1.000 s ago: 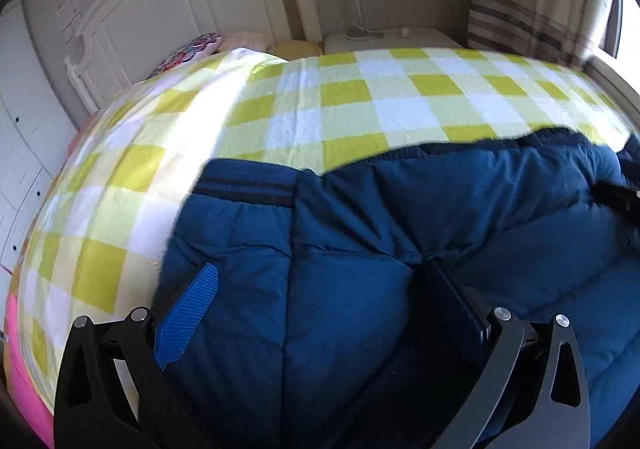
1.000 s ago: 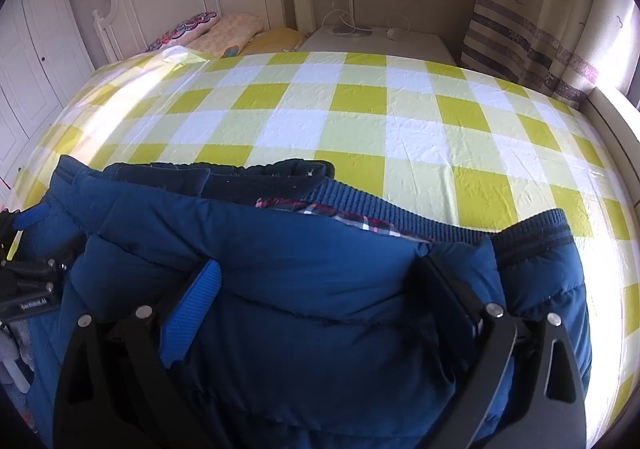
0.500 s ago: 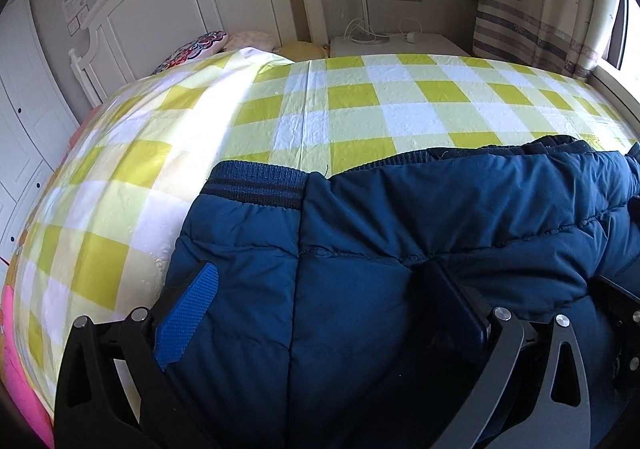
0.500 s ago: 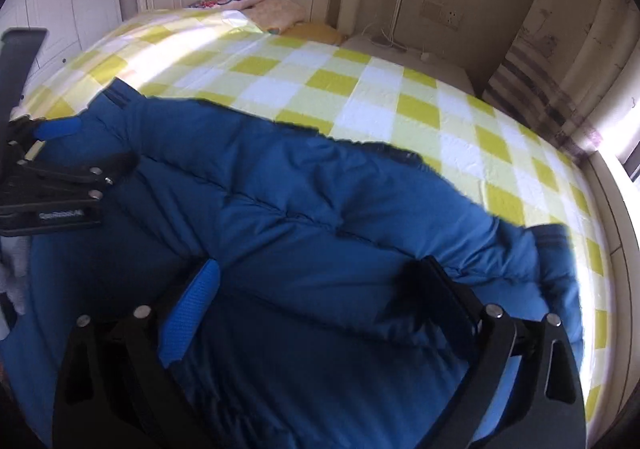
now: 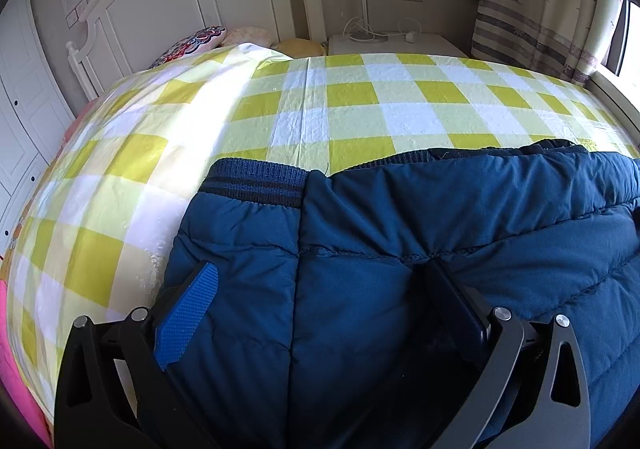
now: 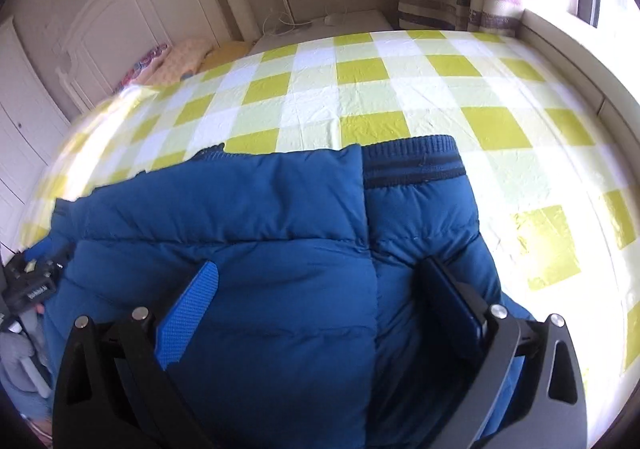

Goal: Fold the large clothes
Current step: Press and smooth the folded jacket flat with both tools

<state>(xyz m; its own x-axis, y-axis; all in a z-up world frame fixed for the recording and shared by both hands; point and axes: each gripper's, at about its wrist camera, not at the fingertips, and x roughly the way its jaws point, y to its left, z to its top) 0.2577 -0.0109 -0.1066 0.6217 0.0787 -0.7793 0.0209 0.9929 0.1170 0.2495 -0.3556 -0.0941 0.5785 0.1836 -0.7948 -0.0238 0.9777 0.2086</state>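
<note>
Jacket [image 5: 400, 233] is laid on the bed [image 5: 360, 105]. Left gripper [image 5: 320, 281] and right gripper [image 6: 316, 277] are held low, spread wide over it.

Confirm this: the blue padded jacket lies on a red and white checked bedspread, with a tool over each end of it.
Not quite. The bedspread is yellow and white checked, not red; both wrist views show it. The rest holds: the blue padded jacket lies on it, the left tool and right tool each over one end.
</note>
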